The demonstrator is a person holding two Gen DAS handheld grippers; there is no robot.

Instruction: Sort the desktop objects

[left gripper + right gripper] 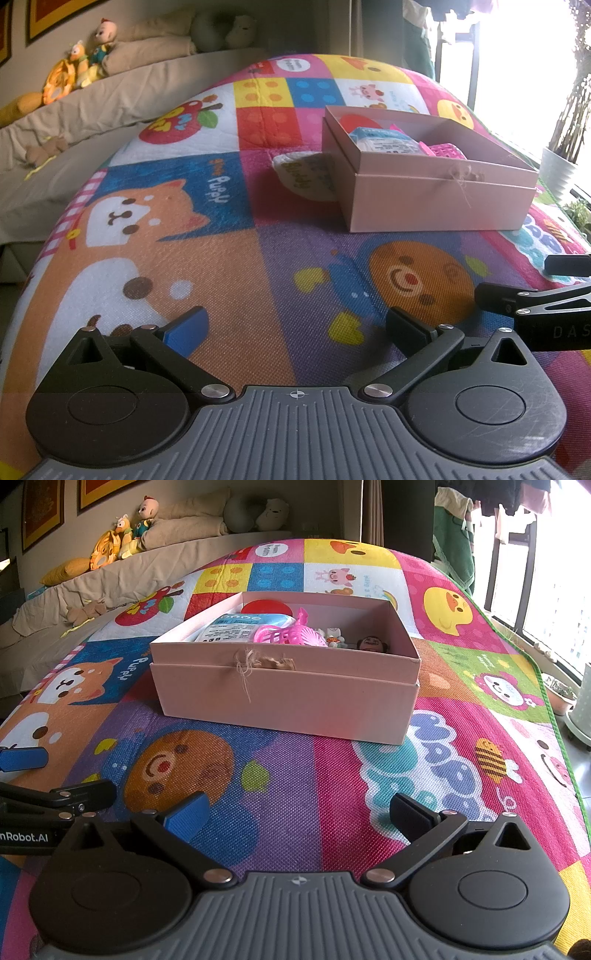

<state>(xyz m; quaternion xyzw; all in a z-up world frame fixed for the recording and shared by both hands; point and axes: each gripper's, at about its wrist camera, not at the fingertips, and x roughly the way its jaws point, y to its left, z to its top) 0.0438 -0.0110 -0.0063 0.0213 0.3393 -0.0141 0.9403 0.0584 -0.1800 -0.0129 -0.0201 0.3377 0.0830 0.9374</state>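
A pink cardboard box [288, 698] stands on a colourful play mat [280, 775]; it also shows in the left wrist view [436, 199]. Inside lie a blue-white packet [236, 627], a pink plastic basket [288, 635], a red round thing [266, 607], a small white figure [332, 635] and a dark doll head [371, 642]. A white printed pouch [306, 177] lies on the mat beside the box's left side. My left gripper [295, 332] is open and empty, low over the mat. My right gripper [295, 816] is open and empty, in front of the box.
A beige sofa [110, 96] with plush toys [81, 59] and cushions runs along the left. A window with plants [569, 122] and a white pot [557, 173] is at the right. Each gripper shows at the edge of the other's view.
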